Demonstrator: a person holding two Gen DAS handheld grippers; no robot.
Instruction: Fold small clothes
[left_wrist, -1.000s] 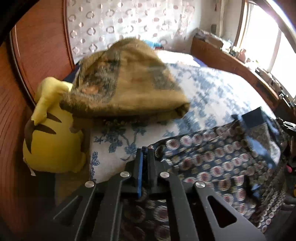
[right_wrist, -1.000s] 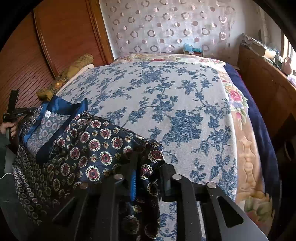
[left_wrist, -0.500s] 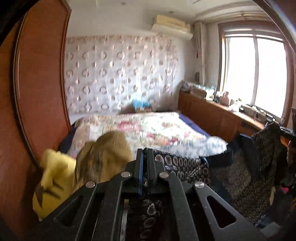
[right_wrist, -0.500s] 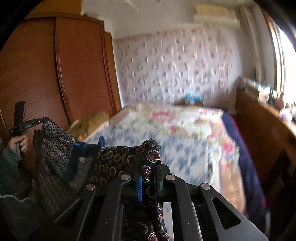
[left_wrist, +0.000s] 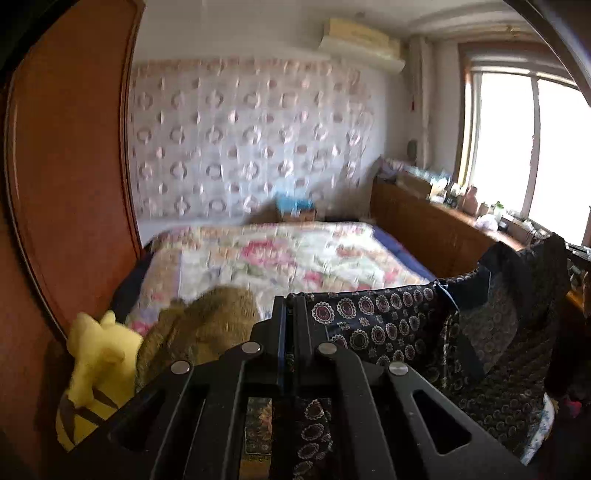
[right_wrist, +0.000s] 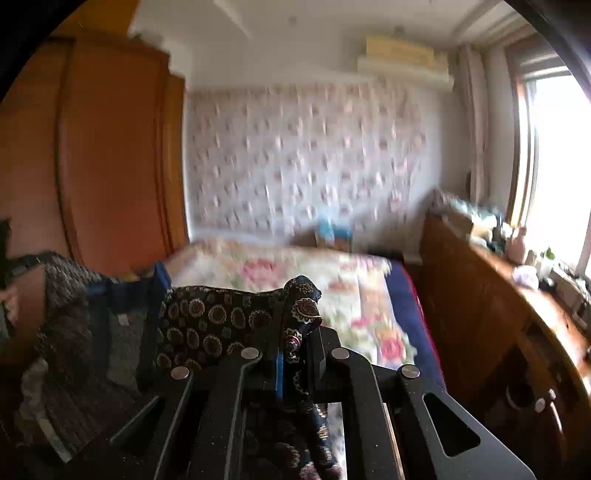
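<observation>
Early stage: no fold made yet. Left gripper and right gripper each pinch a top corner of the patterned garment, jaws pressed tight on cloth, stretched between them above the bed. Vs 1 s ago: garment lay on the bed, now lifted clear, cams tilted up twd wall.

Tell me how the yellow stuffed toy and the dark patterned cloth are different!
The yellow stuffed toy is one plain bright colour with dark stripes; the dark patterned cloth is navy, covered in round medallions. The toy sits at the bed's edge by the wooden panel; the cloth hangs in the air. Nothing grips the toy, while the left gripper and right gripper both pinch the cloth. Both look soft.
</observation>
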